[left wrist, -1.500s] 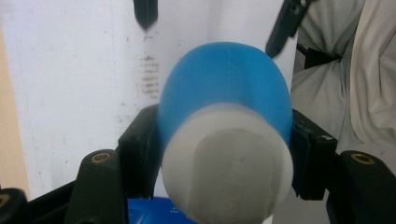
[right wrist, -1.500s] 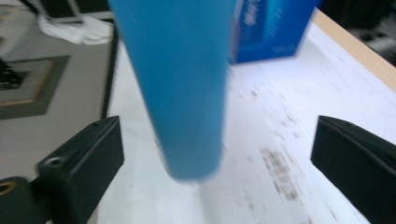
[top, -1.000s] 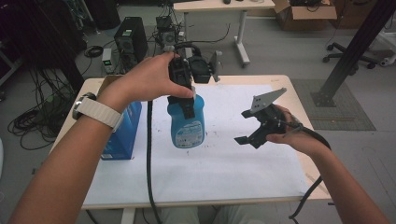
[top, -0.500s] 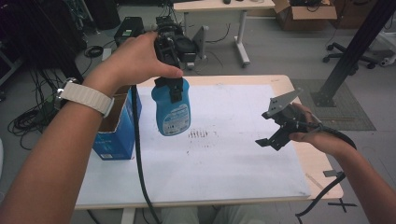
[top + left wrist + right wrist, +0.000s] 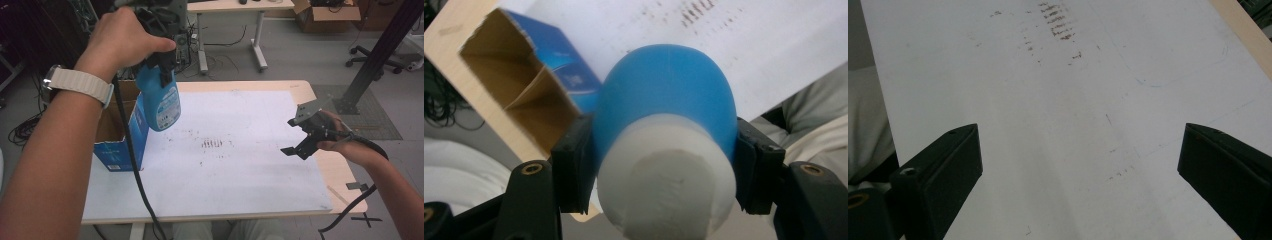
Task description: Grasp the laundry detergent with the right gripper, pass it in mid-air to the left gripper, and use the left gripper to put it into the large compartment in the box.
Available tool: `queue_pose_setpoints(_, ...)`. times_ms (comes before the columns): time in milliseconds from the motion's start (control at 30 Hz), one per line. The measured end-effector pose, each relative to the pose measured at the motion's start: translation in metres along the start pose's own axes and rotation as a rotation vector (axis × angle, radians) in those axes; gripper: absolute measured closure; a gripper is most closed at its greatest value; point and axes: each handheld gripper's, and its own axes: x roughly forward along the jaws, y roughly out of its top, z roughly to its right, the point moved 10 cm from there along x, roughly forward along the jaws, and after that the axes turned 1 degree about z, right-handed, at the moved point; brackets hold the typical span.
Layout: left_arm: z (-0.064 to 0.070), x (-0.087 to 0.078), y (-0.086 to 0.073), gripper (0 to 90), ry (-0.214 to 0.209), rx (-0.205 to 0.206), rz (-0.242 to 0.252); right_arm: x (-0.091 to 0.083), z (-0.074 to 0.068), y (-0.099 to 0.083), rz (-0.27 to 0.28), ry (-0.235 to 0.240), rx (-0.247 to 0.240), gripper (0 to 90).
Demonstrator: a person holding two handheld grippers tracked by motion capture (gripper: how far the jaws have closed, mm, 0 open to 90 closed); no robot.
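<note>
Blue bottle (image 5: 664, 100) between left jaws

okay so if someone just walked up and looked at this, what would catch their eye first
Most likely the blue bottle, held up in the air by the left hand-held gripper above the table's left side, its jaws clamped on both sides of it. Just below stands an open blue cardboard box at the left edge of the table. The right hand-held gripper hovers open over the white sheet, near some brown smudges.

Left tongs (image 5: 162, 67) raised, clamped; right tongs (image 5: 300, 142) spread wide.
</note>
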Motion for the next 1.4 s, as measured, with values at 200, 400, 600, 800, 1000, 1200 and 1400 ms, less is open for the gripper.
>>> queue_pose_setpoints(200,-0.022,-0.013,-0.009,38.0,0.008,-0.132,0.002,0.000,0.001,0.003,0.000,0.000,-0.008,3.8)
queue_pose_setpoints(400,-0.044,-0.019,-0.019,38.0,0.026,-0.269,-0.010,0.003,0.001,0.004,-0.010,0.002,-0.016,3.8)
queue_pose_setpoints(600,-0.062,-0.018,-0.030,38.1,0.028,-0.356,-0.015,0.004,0.003,0.003,-0.015,0.008,-0.014,3.9)
queue_pose_setpoints(800,-0.076,-0.013,-0.038,38.0,0.046,-0.422,-0.030,0.004,0.002,0.002,-0.021,0.011,-0.020,4.0)
queue_pose_setpoints(1000,-0.089,-0.005,-0.045,38.0,0.062,-0.491,-0.034,0.003,0.002,0.002,-0.026,0.010,-0.017,4.0)
queue_pose_setpoints(1200,-0.101,0.001,-0.049,38.0,0.086,-0.544,-0.030,0.003,0.004,0.000,-0.030,0.003,-0.010,4.0)
queue_pose_setpoints(1400,-0.109,0.012,-0.052,38.1,0.087,-0.567,-0.017,0.004,0.005,-0.003,-0.035,0.001,-0.004,4.0)
